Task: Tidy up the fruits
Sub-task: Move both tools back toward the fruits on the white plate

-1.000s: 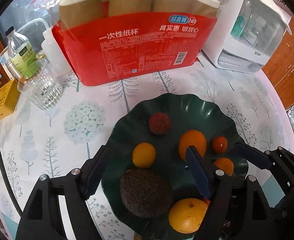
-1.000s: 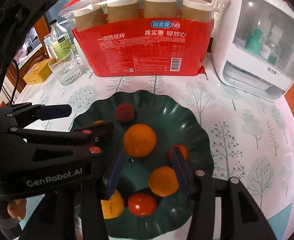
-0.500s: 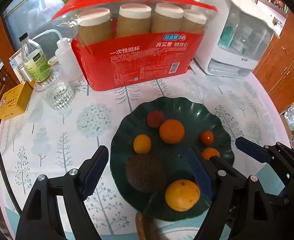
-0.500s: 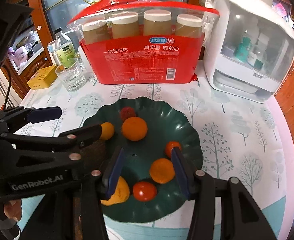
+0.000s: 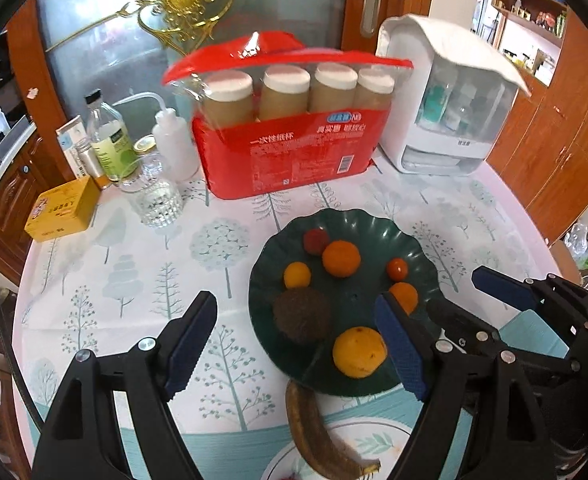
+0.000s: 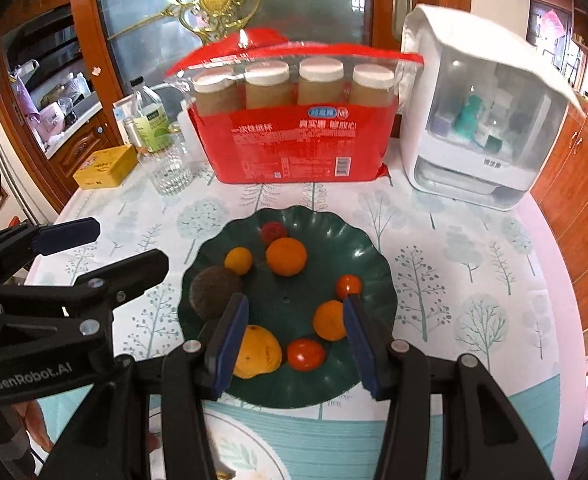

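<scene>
A dark green scalloped plate [image 5: 378, 226] [image 6: 370, 248] holds several fruits: an avocado [image 5: 302, 314] [image 6: 214, 292], oranges [image 5: 341, 258] [image 6: 286, 256], a large orange [image 5: 359, 352] [image 6: 256, 354], small tomatoes [image 5: 397, 269] [image 6: 306, 354] and a red lychee [image 5: 315, 240]. A browned banana [image 5: 322, 436] lies on a white plate [image 5: 374, 444] at the near edge. My left gripper [image 5: 294, 344] is open and empty above the plate's near side. My right gripper [image 6: 294, 336] is open and empty over the plate; it also shows in the left wrist view [image 5: 506, 288].
A red pack of paper cups [image 5: 294, 136] stands behind the plate, a white dispenser box [image 5: 450, 100] to its right. A glass [image 5: 158, 200], bottles [image 5: 110, 140] and a yellow tin [image 5: 62, 208] stand at the back left. The table edge curves at right.
Both grippers have drawn back and up from the green plate. The view is wider, and the banana and white plate have come into sight at the near edge.
</scene>
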Tool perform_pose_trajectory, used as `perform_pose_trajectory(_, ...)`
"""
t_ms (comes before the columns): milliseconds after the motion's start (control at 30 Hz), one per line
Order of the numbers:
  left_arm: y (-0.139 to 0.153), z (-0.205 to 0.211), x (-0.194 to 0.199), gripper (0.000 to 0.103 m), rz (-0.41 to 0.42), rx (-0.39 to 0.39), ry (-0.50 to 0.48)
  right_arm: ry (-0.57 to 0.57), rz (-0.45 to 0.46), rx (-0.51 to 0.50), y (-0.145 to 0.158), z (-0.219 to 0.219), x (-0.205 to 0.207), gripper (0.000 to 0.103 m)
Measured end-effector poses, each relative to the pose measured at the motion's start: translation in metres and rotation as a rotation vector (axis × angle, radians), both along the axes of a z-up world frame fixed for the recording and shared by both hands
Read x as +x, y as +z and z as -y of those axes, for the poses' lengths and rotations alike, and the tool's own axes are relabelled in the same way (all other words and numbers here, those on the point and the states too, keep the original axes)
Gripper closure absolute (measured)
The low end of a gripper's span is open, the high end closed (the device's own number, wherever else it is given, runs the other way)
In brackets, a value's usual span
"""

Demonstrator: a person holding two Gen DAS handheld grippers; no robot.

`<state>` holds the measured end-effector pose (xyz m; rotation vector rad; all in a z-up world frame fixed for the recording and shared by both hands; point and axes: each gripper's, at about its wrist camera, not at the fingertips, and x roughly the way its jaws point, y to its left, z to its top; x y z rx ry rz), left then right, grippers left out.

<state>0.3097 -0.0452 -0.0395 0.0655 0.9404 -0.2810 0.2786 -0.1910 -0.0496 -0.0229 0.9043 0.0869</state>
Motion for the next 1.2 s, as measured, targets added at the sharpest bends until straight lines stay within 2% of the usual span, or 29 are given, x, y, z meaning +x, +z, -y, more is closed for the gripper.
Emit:
perform_pose_trajectory(100, 0.011, -0.010, -0.013, 0.023, -0.014, -0.011, 0.009, 0.012, 0.022, -0.001, 0.012, -0.004, -0.013, 0.053)
perform_pose_trajectory(167, 0.018, -0.015, -0.024, 0.023, -0.022, 0.022, 0.010, 0.020, 0.034, 0.003, 0.020, -0.005, -0.022, 0.053)
perform_pose_trajectory(300, 0.034, -0.025, -0.052, 0.023, 0.030, 0.066, 0.029, 0.037, 0.058, 0.016, 0.033, -0.006, -0.042, 0.053)
perform_pose_trajectory(467, 0.051, -0.040, -0.092, 0.023, 0.074, 0.047, 0.049, 0.065, 0.079, 0.030, 0.044, -0.008, -0.072, 0.053)
perform_pose_trajectory(667, 0.056, -0.058, -0.132, 0.023, 0.096, 0.038, 0.054, 0.118, 0.090, 0.047, 0.044, -0.019, -0.110, 0.053)
perform_pose_trajectory(933, 0.028, -0.078, -0.168, 0.021, 0.061, 0.076, 0.034, 0.184, 0.072, 0.050, 0.023, -0.048, -0.151, 0.053)
perform_pose_trajectory(1200, -0.031, -0.092, -0.172, 0.021, -0.017, 0.084, -0.111, 0.173, 0.008, 0.004, -0.034, -0.080, -0.182, 0.053)
